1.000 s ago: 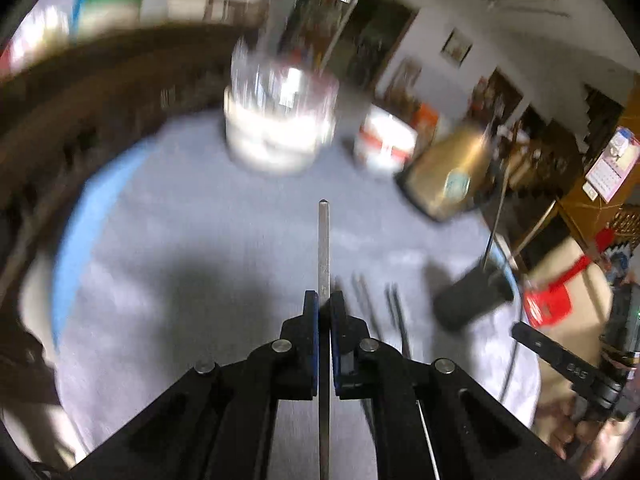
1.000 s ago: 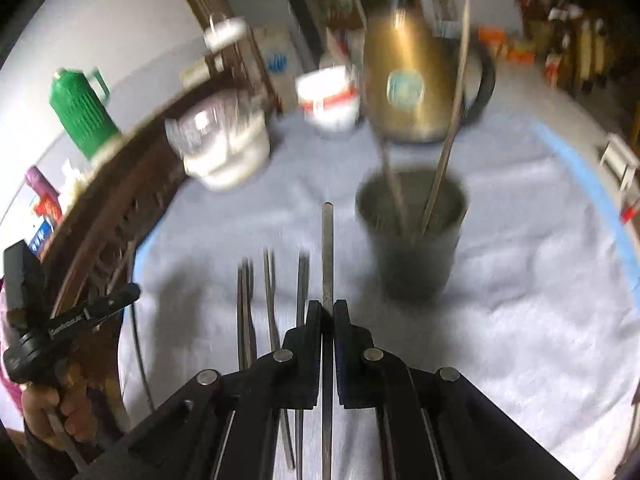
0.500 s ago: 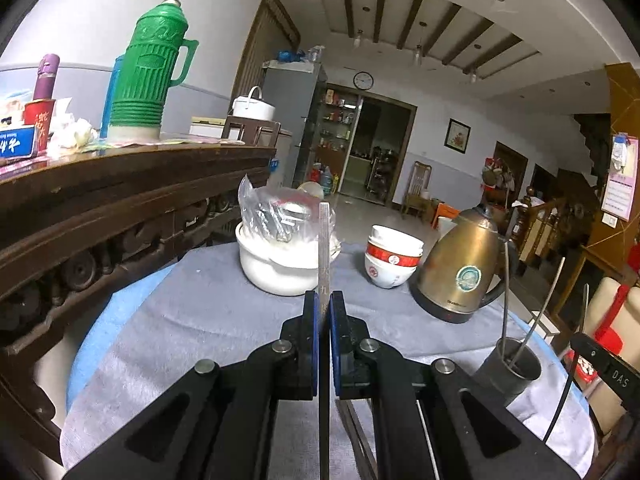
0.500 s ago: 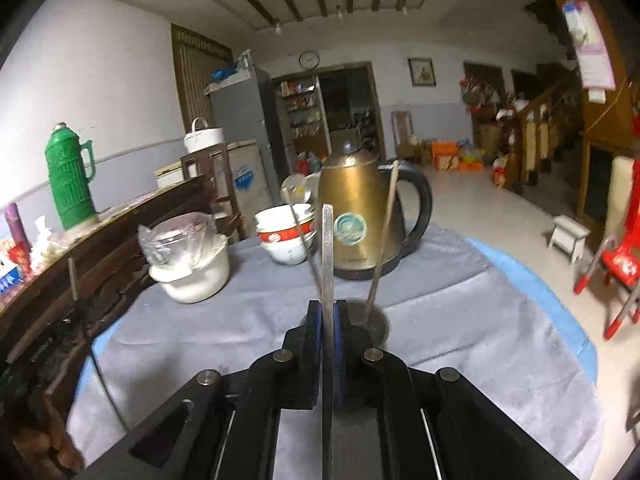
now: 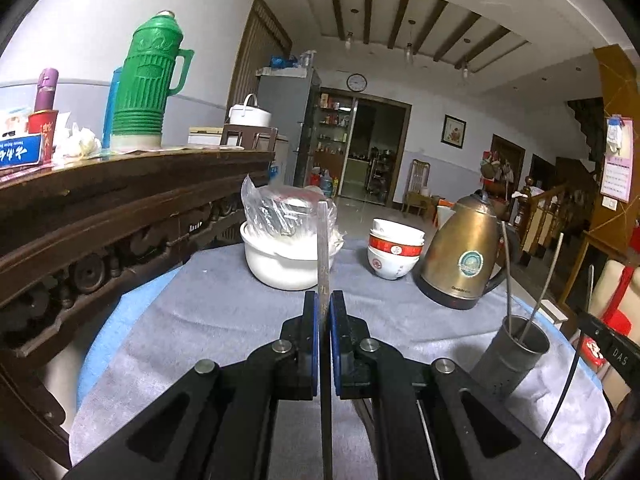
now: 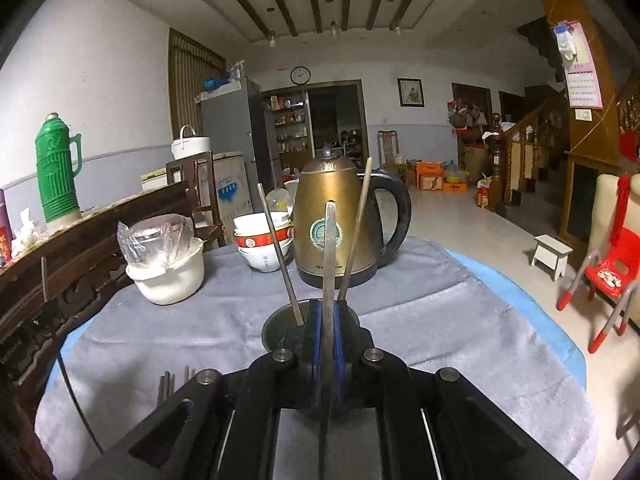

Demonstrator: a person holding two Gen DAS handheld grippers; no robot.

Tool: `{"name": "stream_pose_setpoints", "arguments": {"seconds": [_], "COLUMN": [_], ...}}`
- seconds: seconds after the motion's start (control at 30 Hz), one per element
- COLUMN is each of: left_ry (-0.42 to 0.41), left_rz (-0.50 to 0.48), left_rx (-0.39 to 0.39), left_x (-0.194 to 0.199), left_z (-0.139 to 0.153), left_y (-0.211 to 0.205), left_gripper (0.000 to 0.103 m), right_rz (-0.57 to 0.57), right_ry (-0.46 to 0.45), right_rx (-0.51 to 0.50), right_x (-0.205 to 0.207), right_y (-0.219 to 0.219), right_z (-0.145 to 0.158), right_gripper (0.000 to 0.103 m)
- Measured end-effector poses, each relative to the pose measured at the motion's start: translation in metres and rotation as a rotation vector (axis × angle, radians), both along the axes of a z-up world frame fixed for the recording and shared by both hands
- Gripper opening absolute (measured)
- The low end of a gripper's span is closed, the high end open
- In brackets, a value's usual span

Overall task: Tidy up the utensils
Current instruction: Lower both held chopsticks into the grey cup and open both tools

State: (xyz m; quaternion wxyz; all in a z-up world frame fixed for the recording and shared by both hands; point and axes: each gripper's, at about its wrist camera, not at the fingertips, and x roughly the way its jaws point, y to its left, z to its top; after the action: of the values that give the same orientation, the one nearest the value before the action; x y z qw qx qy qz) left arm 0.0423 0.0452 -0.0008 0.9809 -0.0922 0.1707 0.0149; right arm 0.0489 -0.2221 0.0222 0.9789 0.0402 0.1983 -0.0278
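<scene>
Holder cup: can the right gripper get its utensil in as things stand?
Probably yes. The cup sits just past the right gripper, mouth open, with only two sticks leaning apart inside.

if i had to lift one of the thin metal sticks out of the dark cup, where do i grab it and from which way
Grip the upper shaft, well above the rim. Both metal sticks stand in the dark cup leaning apart, free ends up and lower ends hidden inside, so come from above and close across the thin shaft, then draw out along its lean. The kettle crowds the far side, so the near side looks easier.
</scene>
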Motion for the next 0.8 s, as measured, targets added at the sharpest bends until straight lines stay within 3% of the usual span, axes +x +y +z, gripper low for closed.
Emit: {"name": "stream_pose_setpoints", "arguments": {"seconds": [0.5, 0.8], "left_ry": [-0.029, -0.024], "left_rz": [-0.047, -0.062], "left_rx": [-0.060, -0.070], "left_x": [-0.092, -0.119], "left_z": [0.018, 0.016], "left_y": [0.018, 0.020], "left_gripper": [0.005, 0.006], "right_rz": [0.010, -0.005], "right_ry": [0.018, 0.032], "right_rx": [0.061, 0.084], "right_x": [-0.104, -0.130], "right_y": [-0.020, -0.025], "right_z": [0.021, 0.018], "right_gripper": [0.008, 0.009]}}
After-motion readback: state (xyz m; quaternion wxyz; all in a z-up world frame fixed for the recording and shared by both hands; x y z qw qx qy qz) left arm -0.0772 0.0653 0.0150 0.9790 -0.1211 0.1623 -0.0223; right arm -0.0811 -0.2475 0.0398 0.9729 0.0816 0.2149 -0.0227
